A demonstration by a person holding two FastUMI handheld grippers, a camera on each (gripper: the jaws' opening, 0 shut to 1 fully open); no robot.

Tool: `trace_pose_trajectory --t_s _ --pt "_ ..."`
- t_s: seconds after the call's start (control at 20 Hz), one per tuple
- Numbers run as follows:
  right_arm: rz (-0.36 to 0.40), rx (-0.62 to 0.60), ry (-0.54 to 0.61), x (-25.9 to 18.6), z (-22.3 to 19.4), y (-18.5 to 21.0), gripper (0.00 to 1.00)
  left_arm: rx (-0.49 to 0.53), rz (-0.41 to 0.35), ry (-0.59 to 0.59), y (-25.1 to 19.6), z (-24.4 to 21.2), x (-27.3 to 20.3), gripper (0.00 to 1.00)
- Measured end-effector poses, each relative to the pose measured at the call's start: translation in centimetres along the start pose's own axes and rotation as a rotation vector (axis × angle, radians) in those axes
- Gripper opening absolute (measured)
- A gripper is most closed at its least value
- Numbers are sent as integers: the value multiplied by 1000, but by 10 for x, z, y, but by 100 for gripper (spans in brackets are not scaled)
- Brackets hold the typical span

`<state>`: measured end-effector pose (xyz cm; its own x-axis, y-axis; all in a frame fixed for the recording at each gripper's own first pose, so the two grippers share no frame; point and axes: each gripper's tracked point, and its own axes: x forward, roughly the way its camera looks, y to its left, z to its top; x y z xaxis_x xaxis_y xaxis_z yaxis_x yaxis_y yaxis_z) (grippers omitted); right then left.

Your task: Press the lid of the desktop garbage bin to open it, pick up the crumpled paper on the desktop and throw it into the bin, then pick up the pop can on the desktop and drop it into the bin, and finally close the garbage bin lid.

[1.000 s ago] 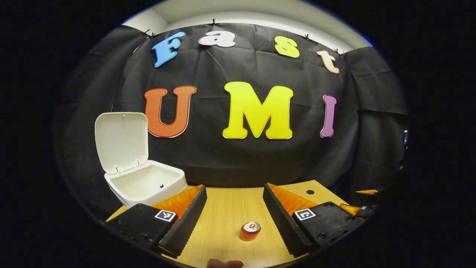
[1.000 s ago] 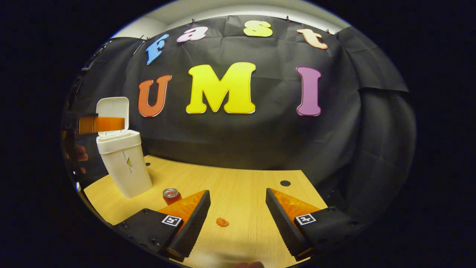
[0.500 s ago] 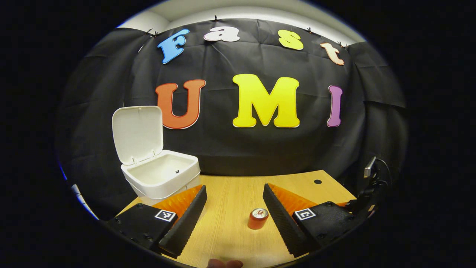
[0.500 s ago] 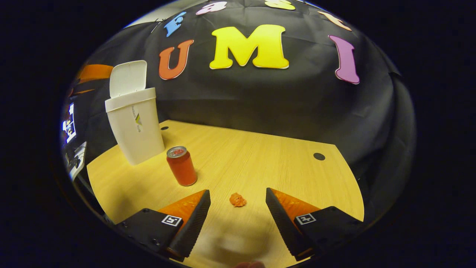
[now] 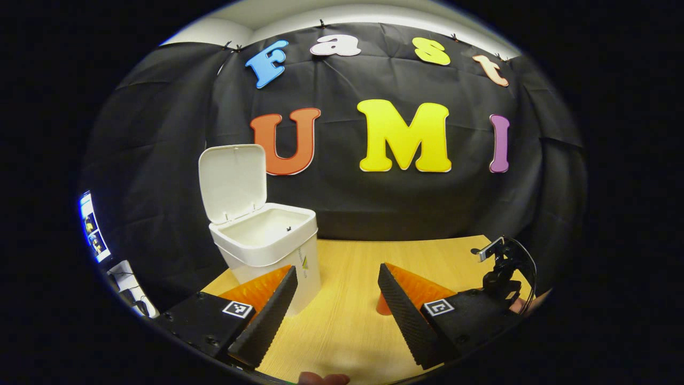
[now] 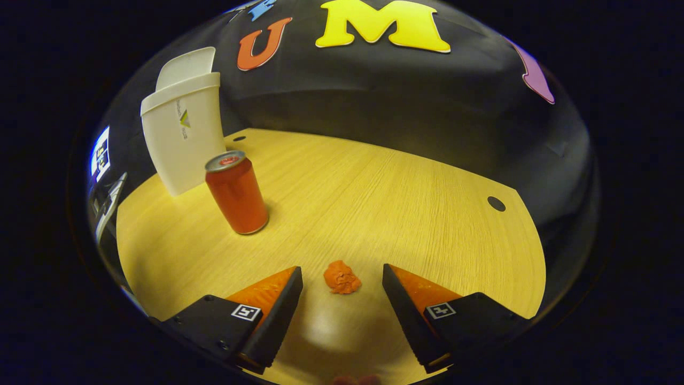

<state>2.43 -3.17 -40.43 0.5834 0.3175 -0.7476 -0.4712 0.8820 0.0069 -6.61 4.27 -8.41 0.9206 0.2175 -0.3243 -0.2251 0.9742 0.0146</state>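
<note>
The white garbage bin [image 5: 267, 243] stands with its lid [image 5: 233, 182] raised upright. My left gripper [image 5: 336, 275] is open, held above the table in front and to the right of the bin. The red pop can [image 5: 382, 305] is mostly hidden behind its right finger. In the right gripper view the bin [image 6: 184, 133] stands far left and the can [image 6: 236, 193] stands upright beside it. The orange crumpled paper [image 6: 342, 277] lies on the desk, just ahead of the gap between the fingers of my open right gripper [image 6: 342, 275], which is low over the desk.
The wooden desk [image 6: 385, 198] has a curved right edge and a cable hole [image 6: 496, 203] at the right. The other gripper with a hand [image 5: 505, 272] is at the right of the left gripper view. A screen [image 5: 88, 227] glows far left.
My right gripper has tilted down and dropped toward the crumpled paper, which now sits at its fingertips. My left gripper has drawn back from the bin and lowered; the can slid behind its right finger.
</note>
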Motion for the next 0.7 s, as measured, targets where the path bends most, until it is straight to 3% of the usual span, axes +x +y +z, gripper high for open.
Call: trace_pose_trajectory --t_s 0.3,0.35,0.4,0.7 --pt "-4 17 25 17 -5 -3 92 -7 52 -6 16 0 -10 100" --pt "7 32 29 17 -6 -1 84 -2 55 -8 17 2 -10 100" --pt "12 43 31 18 -6 1 83 2 57 -11 19 3 -9 100" --pt "29 17 48 18 -7 16 42 1 38 -17 18 2 -8 100"
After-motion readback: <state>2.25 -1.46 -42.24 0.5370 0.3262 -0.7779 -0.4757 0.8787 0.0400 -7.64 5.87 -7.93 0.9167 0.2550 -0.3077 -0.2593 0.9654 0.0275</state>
